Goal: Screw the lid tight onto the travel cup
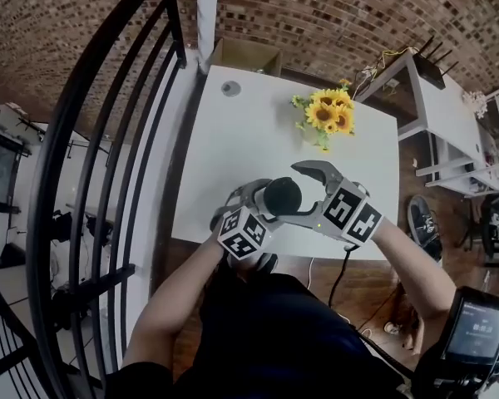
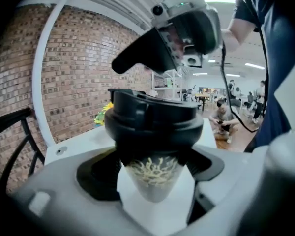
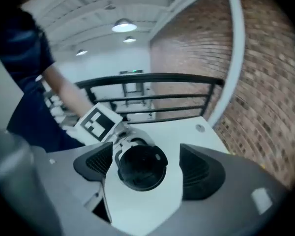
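The travel cup (image 2: pixel 152 178), grey with a pale yellow pattern, stands upright between the pads of my left gripper (image 2: pixel 152 173), which is shut on its body. A black lid (image 2: pixel 152 122) sits on top of the cup. In the head view the lid (image 1: pixel 281 196) hangs over the near edge of the white table (image 1: pixel 233 156), with my left gripper (image 1: pixel 262 202) below it. My right gripper (image 1: pixel 284 191) reaches over from the right. Its jaws stand open on either side of the lid (image 3: pixel 141 167), and the right pad is clearly apart from it.
A vase of sunflowers (image 1: pixel 326 115) stands at the table's far right. A round grey disc (image 1: pixel 230 88) lies at the far left corner. A black railing (image 1: pixel 108 181) runs along the left. White furniture (image 1: pixel 449 115) and a handheld screen (image 1: pixel 478 331) are to the right.
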Demonstrator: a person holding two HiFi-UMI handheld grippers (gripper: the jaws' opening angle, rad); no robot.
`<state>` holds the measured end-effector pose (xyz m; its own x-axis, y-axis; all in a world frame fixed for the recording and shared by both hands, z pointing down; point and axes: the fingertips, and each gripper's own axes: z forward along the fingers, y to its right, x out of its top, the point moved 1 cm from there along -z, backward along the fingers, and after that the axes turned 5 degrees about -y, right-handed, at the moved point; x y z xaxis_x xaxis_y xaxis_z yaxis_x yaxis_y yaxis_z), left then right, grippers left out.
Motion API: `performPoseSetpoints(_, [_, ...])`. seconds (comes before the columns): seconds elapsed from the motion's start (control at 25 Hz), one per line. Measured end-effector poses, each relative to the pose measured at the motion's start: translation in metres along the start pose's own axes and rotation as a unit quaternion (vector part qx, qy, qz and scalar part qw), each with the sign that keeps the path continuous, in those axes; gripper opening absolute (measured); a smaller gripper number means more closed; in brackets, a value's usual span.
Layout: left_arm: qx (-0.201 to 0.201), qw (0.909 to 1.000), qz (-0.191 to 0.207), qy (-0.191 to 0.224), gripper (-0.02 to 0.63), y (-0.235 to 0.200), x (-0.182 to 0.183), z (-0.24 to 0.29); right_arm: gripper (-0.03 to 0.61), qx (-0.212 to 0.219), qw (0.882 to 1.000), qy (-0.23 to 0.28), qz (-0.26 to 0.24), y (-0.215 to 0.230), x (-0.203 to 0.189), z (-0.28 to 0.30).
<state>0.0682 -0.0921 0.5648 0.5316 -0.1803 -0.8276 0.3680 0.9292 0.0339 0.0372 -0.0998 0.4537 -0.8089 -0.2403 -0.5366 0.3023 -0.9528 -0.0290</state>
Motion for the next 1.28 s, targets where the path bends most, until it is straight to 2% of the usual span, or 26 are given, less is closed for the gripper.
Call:
performPoseSetpoints(0.04, [0.000, 1.0000, 0.000, 0.000, 0.403, 0.000, 0.001, 0.000, 0.428, 0.025, 0.996, -0.023, -0.086, -0.005, 0.003, -0.001])
performPoseSetpoints(0.08, [-0.001, 1.0000, 0.001, -0.001, 0.403, 0.000, 0.001, 0.000, 0.428, 0.048, 0.984, -0.051, -0.163, -0.011, 0.002, 0.000])
performPoseSetpoints(0.16, [-0.002, 1.0000, 0.001, -0.004, 0.403, 0.000, 0.003, 0.000, 0.430, 0.086, 0.953, -0.112, -0.267, -0.019, -0.009, 0.011])
performPoseSetpoints(0.24, [-0.003, 1.0000, 0.001, -0.007, 0.403, 0.001, 0.002, 0.000, 0.436, 0.109, 0.931, -0.154, -0.312, -0.022, -0.020, 0.027])
performPoseSetpoints(0.28, [-0.004, 1.0000, 0.001, -0.008, 0.403, 0.001, 0.002, 0.000, 0.433, 0.114, 0.926, -0.165, -0.319, -0.022, -0.021, 0.032])
performPoseSetpoints(0.32, [-0.006, 0.9999, 0.003, -0.009, 0.403, 0.002, 0.002, 0.001, 0.428, 0.117, 0.926, -0.171, -0.314, -0.021, -0.021, 0.034])
performPoseSetpoints(0.36, [-0.008, 0.9999, 0.005, -0.010, 0.403, 0.002, 0.002, 0.001, 0.428, 0.120, 0.932, -0.176, -0.292, -0.019, -0.020, 0.034])
performPoseSetpoints(0.4, [-0.009, 0.9999, 0.008, -0.010, 0.403, 0.003, 0.002, 0.001, 0.428, 0.120, 0.943, -0.180, -0.251, -0.018, -0.020, 0.035])
performPoseSetpoints(0.48, [-0.008, 0.9999, 0.008, -0.008, 0.403, 0.003, 0.001, 0.000, 0.428, 0.108, 0.971, -0.186, -0.109, -0.011, -0.023, 0.036])
performPoseSetpoints(0.52, [-0.006, 0.9999, 0.007, -0.007, 0.403, 0.003, 0.001, -0.001, 0.428, 0.092, 0.977, -0.189, -0.029, -0.007, -0.028, 0.037])
performPoseSetpoints(0.56, [-0.004, 1.0000, 0.006, -0.005, 0.403, 0.004, 0.001, -0.001, 0.428, 0.071, 0.979, -0.189, 0.038, -0.004, -0.033, 0.038])
performPoseSetpoints(0.6, [-0.002, 1.0000, 0.005, -0.004, 0.403, 0.004, 0.000, -0.002, 0.428, 0.049, 0.978, -0.184, 0.082, -0.002, -0.036, 0.039])
performPoseSetpoints(0.72, [0.004, 1.0000, 0.004, -0.002, 0.404, 0.002, -0.003, -0.002, 0.428, -0.003, 0.981, -0.149, 0.120, -0.005, -0.029, 0.042])
performPoseSetpoints(0.8, [0.009, 1.0000, 0.001, -0.001, 0.405, 0.001, -0.004, -0.002, 0.428, -0.035, 0.979, -0.130, 0.154, -0.004, -0.026, 0.042])
performPoseSetpoints(0.96, [0.020, 0.9998, -0.006, -0.003, 0.405, 0.001, -0.003, -0.001, 0.426, -0.108, 0.955, -0.058, 0.270, 0.000, -0.034, 0.040])
performPoseSetpoints(1.04, [0.021, 0.9998, -0.005, -0.004, 0.405, 0.001, -0.001, -0.001, 0.426, -0.134, 0.946, -0.032, 0.294, 0.002, -0.037, 0.037])
performPoseSetpoints(1.12, [0.019, 0.9998, -0.005, -0.006, 0.405, 0.001, 0.001, 0.000, 0.428, -0.139, 0.944, -0.025, 0.297, 0.004, -0.036, 0.035])
performPoseSetpoints(1.28, [0.012, 0.9998, 0.013, -0.003, 0.407, 0.004, 0.000, -0.002, 0.435, -0.116, 0.949, -0.007, 0.293, 0.000, -0.032, 0.032])
